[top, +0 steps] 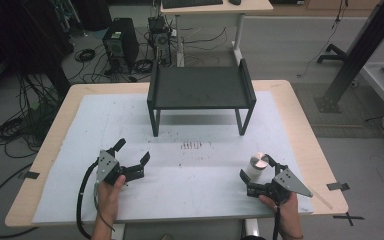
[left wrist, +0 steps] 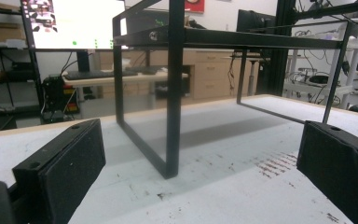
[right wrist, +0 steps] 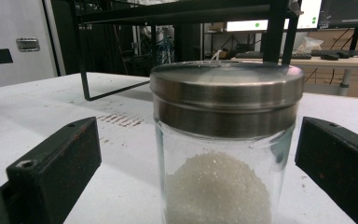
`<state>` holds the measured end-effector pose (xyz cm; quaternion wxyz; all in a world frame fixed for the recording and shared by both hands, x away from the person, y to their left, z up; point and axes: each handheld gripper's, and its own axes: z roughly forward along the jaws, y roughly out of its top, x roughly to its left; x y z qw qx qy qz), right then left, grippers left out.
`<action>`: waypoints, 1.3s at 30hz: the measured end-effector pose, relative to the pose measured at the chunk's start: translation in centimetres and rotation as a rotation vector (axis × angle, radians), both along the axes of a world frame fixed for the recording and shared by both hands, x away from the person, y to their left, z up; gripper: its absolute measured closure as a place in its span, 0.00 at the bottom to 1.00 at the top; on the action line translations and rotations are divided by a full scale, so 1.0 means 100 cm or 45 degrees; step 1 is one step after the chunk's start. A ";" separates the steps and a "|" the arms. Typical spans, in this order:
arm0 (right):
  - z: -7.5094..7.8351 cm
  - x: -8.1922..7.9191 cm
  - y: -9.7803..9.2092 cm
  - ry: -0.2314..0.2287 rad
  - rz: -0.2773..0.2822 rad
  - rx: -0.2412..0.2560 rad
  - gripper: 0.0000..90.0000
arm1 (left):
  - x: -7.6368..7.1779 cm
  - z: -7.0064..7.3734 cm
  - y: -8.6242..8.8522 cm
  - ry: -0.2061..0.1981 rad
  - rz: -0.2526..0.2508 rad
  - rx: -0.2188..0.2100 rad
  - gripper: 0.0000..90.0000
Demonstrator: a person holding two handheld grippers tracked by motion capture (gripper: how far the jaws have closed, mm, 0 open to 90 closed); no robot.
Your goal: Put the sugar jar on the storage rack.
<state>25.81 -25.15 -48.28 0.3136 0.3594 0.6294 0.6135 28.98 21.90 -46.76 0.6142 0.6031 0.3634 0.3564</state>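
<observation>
Jar stands on the table between the right gripper's wide jaws, untouched; approach looks finished, closing on the glass comes next. Left gripper waits wide, empty.

Clear, glossy glass for the jar, topped by a brushed-metal lid with a dull sheen; coarse white granules inside, sugar-like. Matt black metal for the shelf rack, its deck faintly dusty. Pale wood along the table edge, overlaid with a matt white paper-like sheet, scuffed and speckled with reddish marks. Matt black, finely textured pads on the left gripper; smoother black plastic on the right gripper, with grey flat plates on top.
</observation>
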 end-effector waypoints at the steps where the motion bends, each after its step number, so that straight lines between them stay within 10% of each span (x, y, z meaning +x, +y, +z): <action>1: 0.000 0.000 0.000 0.000 0.001 0.000 0.00 | 0.000 0.000 0.000 0.000 0.000 0.000 0.02; 39: 0.000 -0.001 0.000 -0.003 -0.013 0.004 0.08 | 0.000 0.000 0.000 0.000 0.000 -0.004 0.02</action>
